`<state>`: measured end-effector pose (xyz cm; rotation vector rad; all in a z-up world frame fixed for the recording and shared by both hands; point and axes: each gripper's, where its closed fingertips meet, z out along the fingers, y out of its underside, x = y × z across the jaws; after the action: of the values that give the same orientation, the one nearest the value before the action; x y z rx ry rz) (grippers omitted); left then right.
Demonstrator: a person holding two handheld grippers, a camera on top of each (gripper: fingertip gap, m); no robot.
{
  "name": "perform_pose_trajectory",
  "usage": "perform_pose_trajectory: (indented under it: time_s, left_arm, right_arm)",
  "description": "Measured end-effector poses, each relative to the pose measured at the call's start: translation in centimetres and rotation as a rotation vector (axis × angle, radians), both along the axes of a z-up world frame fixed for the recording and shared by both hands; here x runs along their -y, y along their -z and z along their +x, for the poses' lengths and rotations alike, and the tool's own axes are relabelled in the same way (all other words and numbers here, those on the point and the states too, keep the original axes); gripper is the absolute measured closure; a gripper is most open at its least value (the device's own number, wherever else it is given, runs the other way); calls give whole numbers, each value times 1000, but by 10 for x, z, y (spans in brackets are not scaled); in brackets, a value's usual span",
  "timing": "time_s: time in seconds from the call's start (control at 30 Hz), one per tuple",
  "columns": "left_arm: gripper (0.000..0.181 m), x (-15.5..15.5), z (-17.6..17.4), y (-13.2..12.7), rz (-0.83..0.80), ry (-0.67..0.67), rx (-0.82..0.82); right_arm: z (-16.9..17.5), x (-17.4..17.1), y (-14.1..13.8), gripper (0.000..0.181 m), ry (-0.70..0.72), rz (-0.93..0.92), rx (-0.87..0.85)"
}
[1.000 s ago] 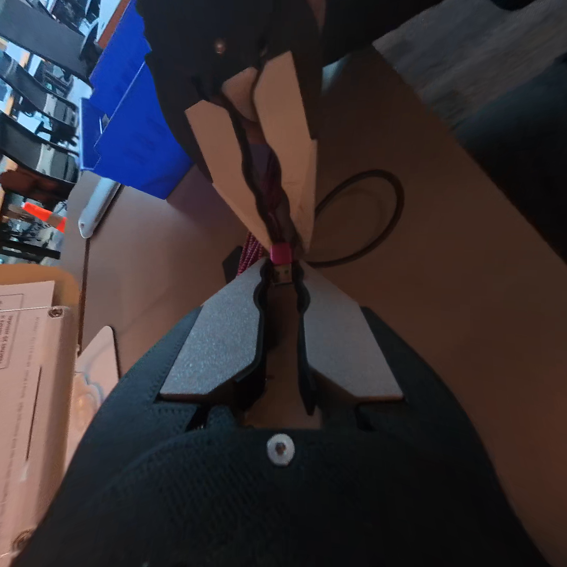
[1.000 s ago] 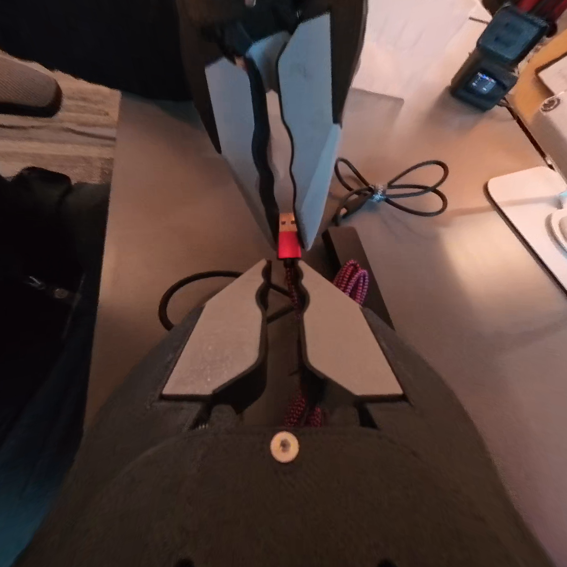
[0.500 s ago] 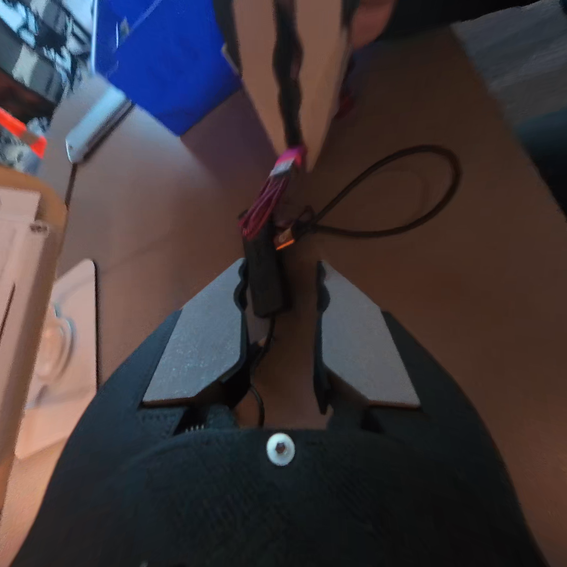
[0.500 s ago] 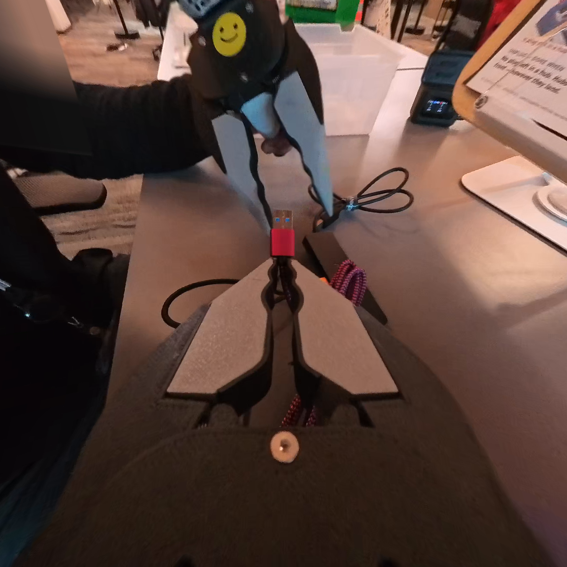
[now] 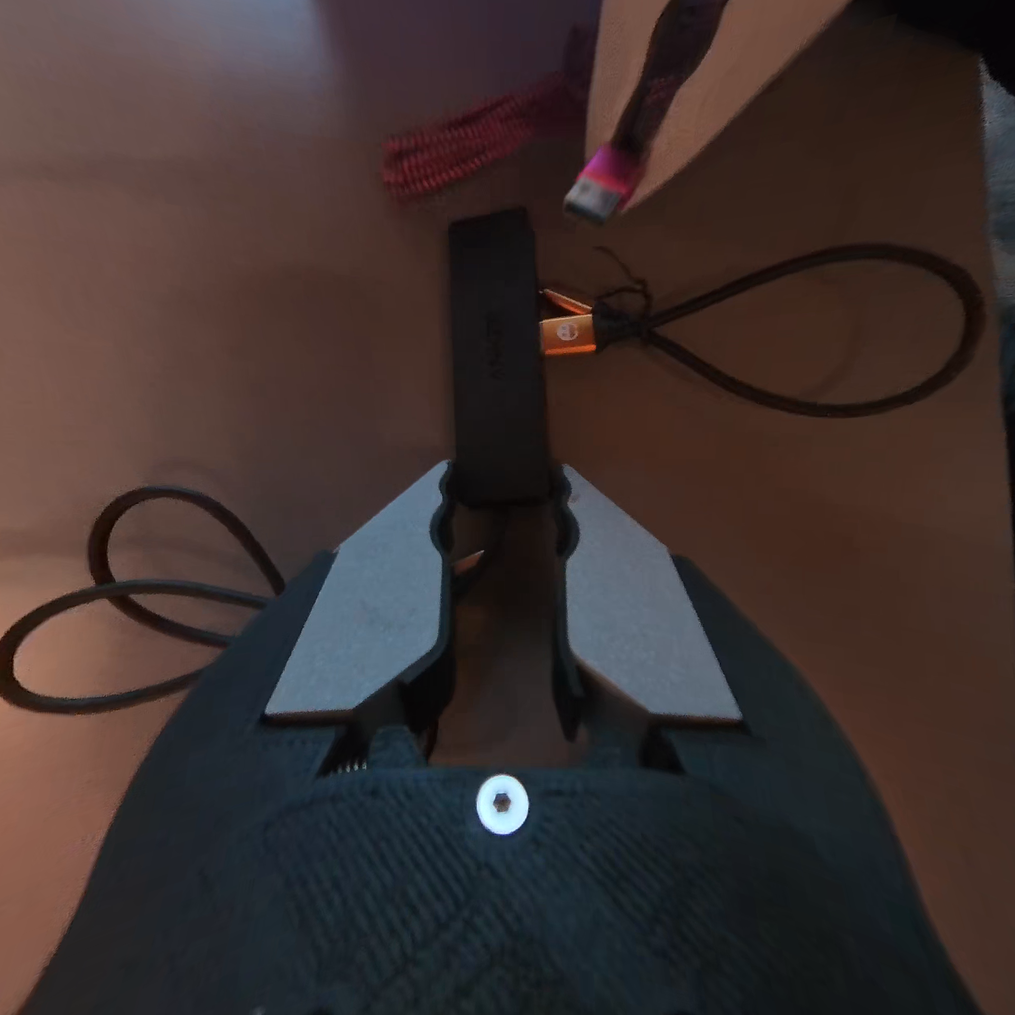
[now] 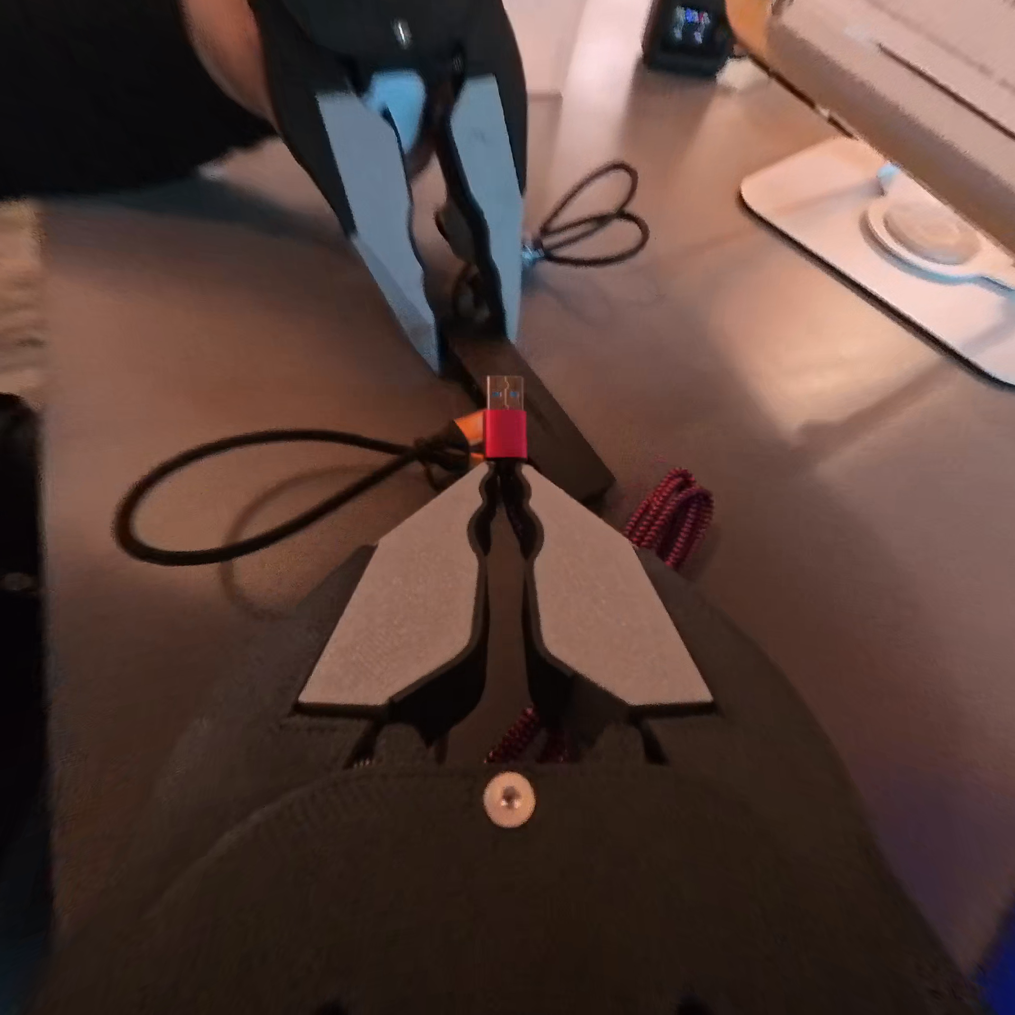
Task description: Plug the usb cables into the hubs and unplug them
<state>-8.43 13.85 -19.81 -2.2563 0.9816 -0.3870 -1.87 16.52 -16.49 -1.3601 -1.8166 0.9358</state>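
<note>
Red-sleeved and metal-tipped, the USB plug (image 6: 505, 420) is seen clamped between the closed jaws of the right gripper (image 6: 504, 467), held by the braided cable just behind its sleeve, its tip poised above the slim black hub (image 5: 497, 362) on the worktop (image 5: 219, 274). The near end of the hub is bracketed by the jaws of the left gripper (image 5: 501, 483), which appear pressed against its sides. An orange-sleeved plug (image 5: 568, 336) with a looped black cable (image 5: 824, 329) is already seated in the hub's side, while the slack of the red braided cable (image 6: 673, 519) lies coiled just beside the hub's far end. The hub is judged light and smooth, likely to slide or pivot under insertion force unless pinned across its narrow sides. The plug is rigid, but its cable is soft; a hold closer to the sleeve would probably keep the tip from wagging during alignment with a free port.
</note>
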Motion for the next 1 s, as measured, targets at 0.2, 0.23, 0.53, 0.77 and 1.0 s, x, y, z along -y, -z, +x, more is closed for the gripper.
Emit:
perform_pose_trajectory:
  time_s: [0.2, 0.23, 0.53, 0.77, 1.0]
  left_arm:
    - [148, 4, 8, -13, -112, -45, 180]
    - [148, 4, 8, -16, -111, -50, 195]
    - [148, -5, 17, -43, 39, -86, 220]
    - [148, -6, 24, -52, 142, -81, 161]
    - [148, -10, 22, -54, 228, -98, 54]
  right_arm:
    - [-5, -12, 18, 178, 71, 198, 85]
    - [-5, -12, 18, 178, 71, 196, 81]
    - [-2, -17, 13, 178, 75, 110, 61]
    - [-1, -18, 12, 178, 68, 67, 63]
    - [2, -10, -5, 178, 19, 87, -57]
